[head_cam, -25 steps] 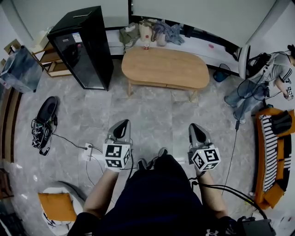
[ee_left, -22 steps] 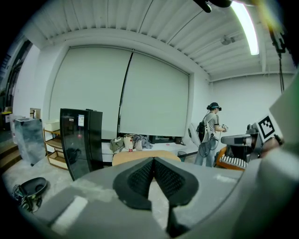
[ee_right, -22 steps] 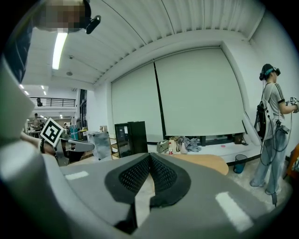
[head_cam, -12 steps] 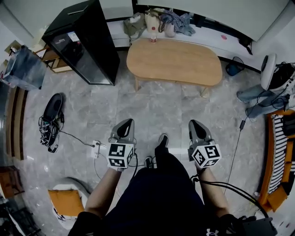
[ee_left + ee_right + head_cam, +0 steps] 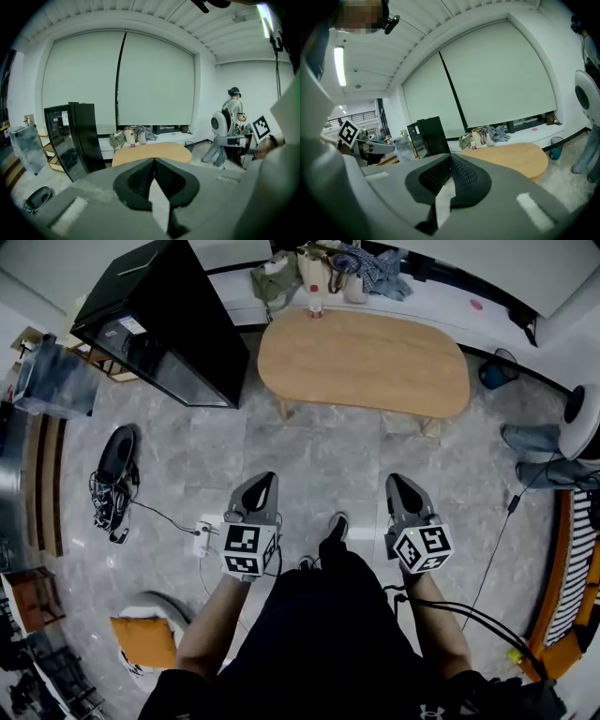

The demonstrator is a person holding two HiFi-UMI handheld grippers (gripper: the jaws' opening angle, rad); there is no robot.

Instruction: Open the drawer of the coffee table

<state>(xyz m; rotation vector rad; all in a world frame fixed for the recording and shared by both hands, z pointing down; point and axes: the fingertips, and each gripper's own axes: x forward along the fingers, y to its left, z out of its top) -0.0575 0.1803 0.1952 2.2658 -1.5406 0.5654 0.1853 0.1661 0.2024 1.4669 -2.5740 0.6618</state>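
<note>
An oval wooden coffee table [image 5: 364,360] stands on the grey tiled floor ahead of me, also seen as the coffee table [image 5: 152,152] and the coffee table [image 5: 515,159] in the two gripper views. Its drawer front does not show from here. My left gripper [image 5: 264,483] and right gripper [image 5: 397,484] are held side by side over the floor, well short of the table's near edge. Both are shut with nothing between the jaws. In each gripper view the dark pads [image 5: 153,176] meet at the tips, as do the right pads [image 5: 451,174].
A black cabinet [image 5: 159,324] stands left of the table. Bags and clothes [image 5: 323,268] lie on the ledge behind it, with a small can [image 5: 316,307] at the table's far edge. Cables and a power strip [image 5: 202,531] lie on the floor at left. A person [image 5: 233,122] stands at right.
I have walked toward the coffee table, which now sits larger and nearer in the head view. Both grippers came forward with me and stayed shut.
</note>
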